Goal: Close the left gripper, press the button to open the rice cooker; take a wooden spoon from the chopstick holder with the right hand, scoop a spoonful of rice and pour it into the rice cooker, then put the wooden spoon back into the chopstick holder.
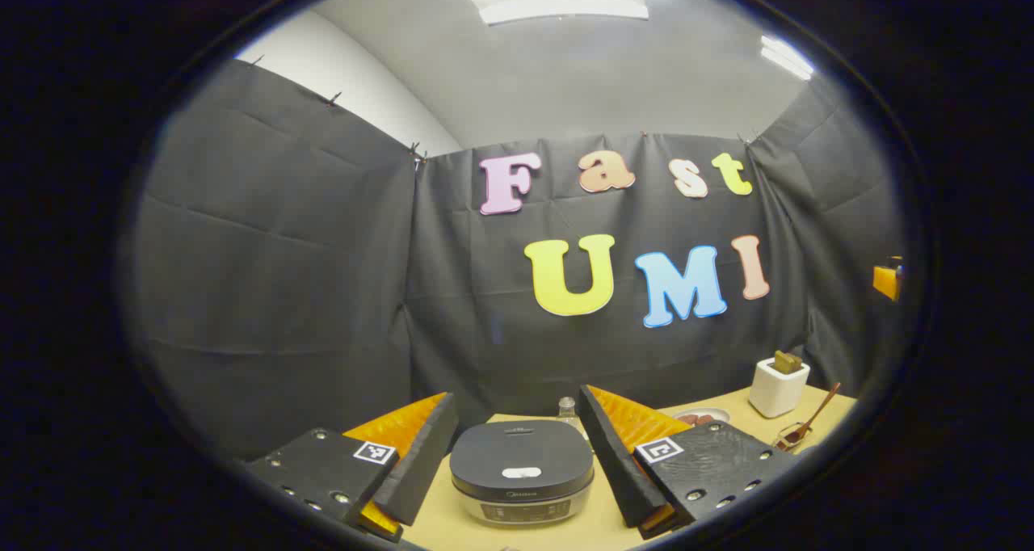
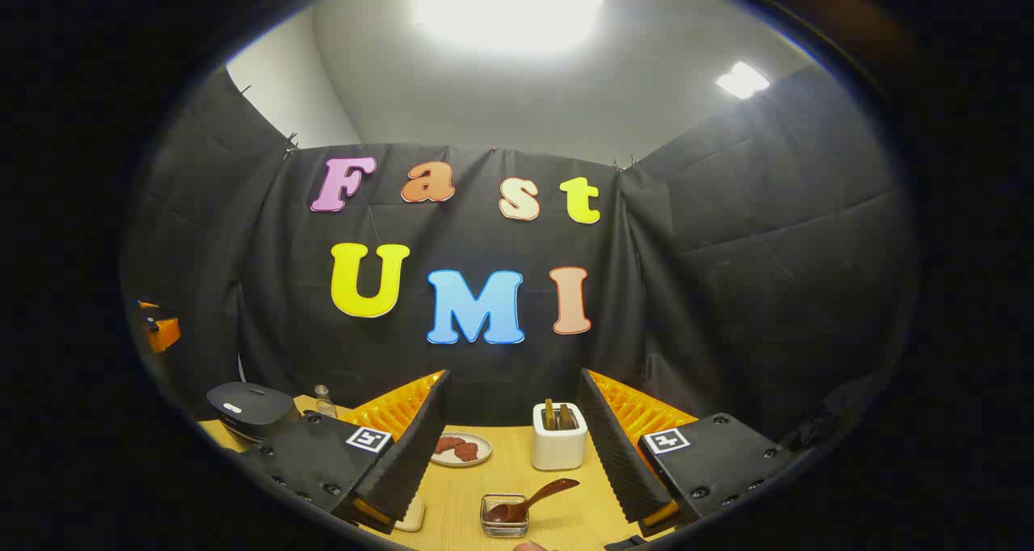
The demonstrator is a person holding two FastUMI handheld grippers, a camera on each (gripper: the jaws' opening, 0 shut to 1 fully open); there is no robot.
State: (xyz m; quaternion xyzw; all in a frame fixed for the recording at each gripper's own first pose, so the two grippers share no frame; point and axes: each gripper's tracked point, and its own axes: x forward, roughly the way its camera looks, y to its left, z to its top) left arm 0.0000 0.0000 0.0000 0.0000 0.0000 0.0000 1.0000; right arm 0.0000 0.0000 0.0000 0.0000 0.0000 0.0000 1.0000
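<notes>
Left gripper (image 1: 517, 454): fingers spread wide, holding nothing, raised above the table (image 1: 598, 527). The rice cooker (image 1: 522, 470) sits between them, farther off, lid closed, with a small bottle (image 1: 568, 407) behind it.

Right gripper (image 2: 513, 446): fingers also spread wide, holding nothing. Ahead, between them, the white chopstick holder (image 2: 558, 446) stands upright with utensil tips showing at its top. Nearer, a wooden spoon (image 2: 529, 500) rests with its bowl in a small glass container (image 2: 504, 517). A plate (image 2: 461, 449) of reddish pieces lies just left of the holder.
</notes>
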